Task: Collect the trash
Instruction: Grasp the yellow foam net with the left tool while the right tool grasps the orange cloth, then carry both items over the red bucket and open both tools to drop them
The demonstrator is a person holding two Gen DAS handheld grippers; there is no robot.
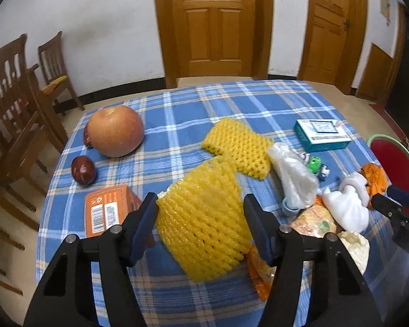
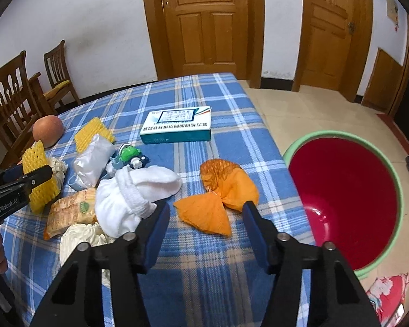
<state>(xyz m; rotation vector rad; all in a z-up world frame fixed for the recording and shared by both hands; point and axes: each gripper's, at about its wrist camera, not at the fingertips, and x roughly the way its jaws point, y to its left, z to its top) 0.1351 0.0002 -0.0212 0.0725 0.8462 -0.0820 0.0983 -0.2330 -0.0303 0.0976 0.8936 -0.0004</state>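
My left gripper (image 1: 200, 204) is open, its jaws on either side of a yellow foam fruit net (image 1: 204, 218) lying on the blue plaid tablecloth (image 1: 177, 114); the net also shows between the jaws in the right wrist view (image 2: 39, 179). A second yellow net (image 1: 237, 147) lies farther back. My right gripper (image 2: 205, 212) is open and empty, just in front of a crumpled orange wrapper (image 2: 220, 193). A red bin with a green rim (image 2: 343, 199) stands on the floor to the right of the table.
A white sock (image 2: 133, 193), clear plastic bag (image 2: 92, 160), snack packet (image 2: 71, 209), green toy (image 2: 129, 154) and teal box (image 2: 177, 129) lie mid-table. An apple (image 1: 114, 130), a red date (image 1: 83, 170) and an orange box (image 1: 109, 209) lie left. Wooden chairs (image 1: 16, 103) stand beyond the left edge.
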